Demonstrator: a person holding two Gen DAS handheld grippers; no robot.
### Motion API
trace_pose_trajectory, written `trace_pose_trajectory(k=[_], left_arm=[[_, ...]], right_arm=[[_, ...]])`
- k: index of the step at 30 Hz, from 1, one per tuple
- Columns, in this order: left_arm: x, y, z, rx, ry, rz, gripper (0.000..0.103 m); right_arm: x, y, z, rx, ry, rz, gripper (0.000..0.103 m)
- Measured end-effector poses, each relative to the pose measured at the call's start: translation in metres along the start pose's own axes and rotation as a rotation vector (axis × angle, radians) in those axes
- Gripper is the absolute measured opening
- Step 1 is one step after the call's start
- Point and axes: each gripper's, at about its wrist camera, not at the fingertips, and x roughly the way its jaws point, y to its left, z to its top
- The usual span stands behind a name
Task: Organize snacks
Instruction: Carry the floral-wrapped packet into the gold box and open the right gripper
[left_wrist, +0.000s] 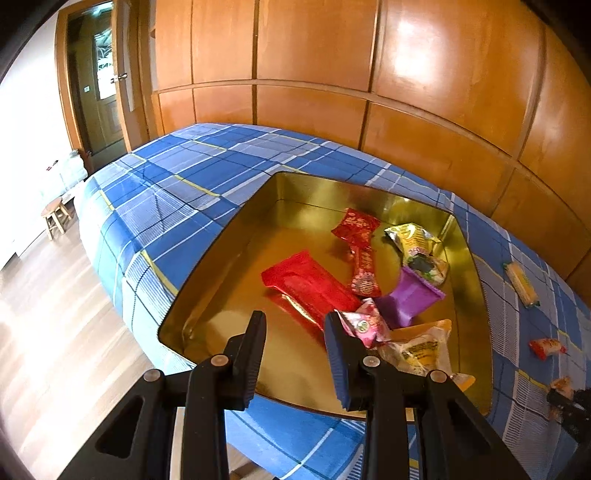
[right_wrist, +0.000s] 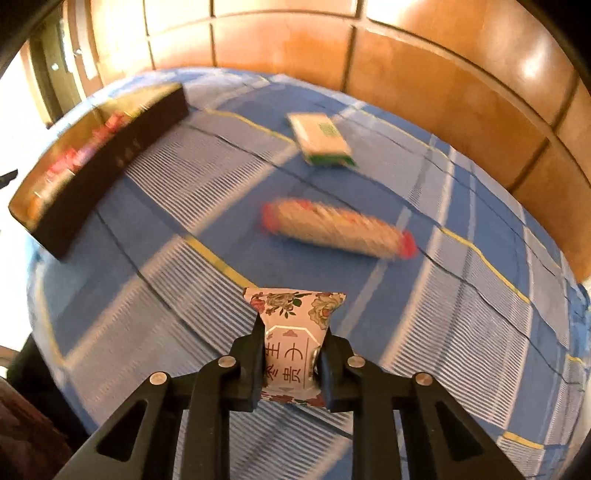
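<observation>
Right gripper (right_wrist: 291, 360): jaws pinch a floral packet (right_wrist: 295, 321) clear of the bed (right_wrist: 147, 295); thin grip, may slip. Left gripper (left_wrist: 295, 350): narrow, empty, above the tin (left_wrist: 476, 295). Far edge: cracker packet (right_wrist: 321, 140), risk of being missed.

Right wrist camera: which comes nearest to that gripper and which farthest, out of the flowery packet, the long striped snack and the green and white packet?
1. Flowery packet: clamped in the right gripper.
2. Long striped snack: on the blue checked cloth, ahead, slightly right.
3. Green and white packet: farthest, near the wooden panels.
</observation>
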Motion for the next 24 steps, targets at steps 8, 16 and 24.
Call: trace_pose_trajectory(k=[8, 16, 24], left_arm=[[-0.002, 0.028, 0.005, -0.062, -0.017, 0.049, 0.033], [0.0, 0.048, 0.004, -0.098, -0.014, 0.071, 0.033], [0.005, 0.055, 0.001, -0.106, 0.002, 0.064, 0.033]], right_arm=[[-0.027, 0.081, 0.063, -0.092, -0.125, 0.291, 0.023], [-0.017, 0.202, 0.124, -0.22, -0.121, 0.532, 0.023], [0.043, 0.272, 0.136, -0.276, 0.032, 0.587, 0.032]])
